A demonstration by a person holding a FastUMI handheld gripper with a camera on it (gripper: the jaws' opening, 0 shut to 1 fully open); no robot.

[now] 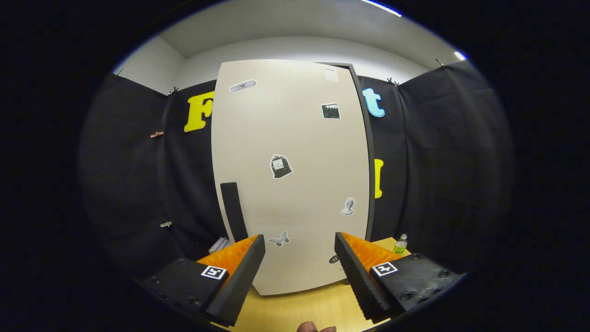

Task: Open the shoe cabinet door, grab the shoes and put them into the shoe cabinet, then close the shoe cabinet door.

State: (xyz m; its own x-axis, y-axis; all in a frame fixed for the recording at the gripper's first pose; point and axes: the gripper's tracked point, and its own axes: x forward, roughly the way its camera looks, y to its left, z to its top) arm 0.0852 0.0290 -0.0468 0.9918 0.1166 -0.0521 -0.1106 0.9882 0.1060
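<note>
The shoe cabinet door (290,175) stands straight ahead of the gripper (299,251), a tall pale flat panel dotted with stickers, its lower edge just above the wooden floor (295,309); it looks shut or nearly so, with a dark cabinet edge (366,152) showing along its right side; the gripper's fingers are spread wide apart with nothing between them, the door's lower part framed in the gap beyond their tips; a dark vertical handle (234,211) sits on the door's left side, just above and ahead of the left finger; by its look the panel is stiff and light, likely swinging easily on hinges at the right, but its face is smooth and gives the fingers no purchase, so the handle is the sensible place to take hold, pinched across its narrow width or hooked from its outer edge; a closed door fits both the start, before any shoes go in, and the end, after shutting; no shoes can be made out here; a small green bottle (400,245) stands on the floor beyond the right finger; a fingertip (315,328) peeks in below the gripper
</note>
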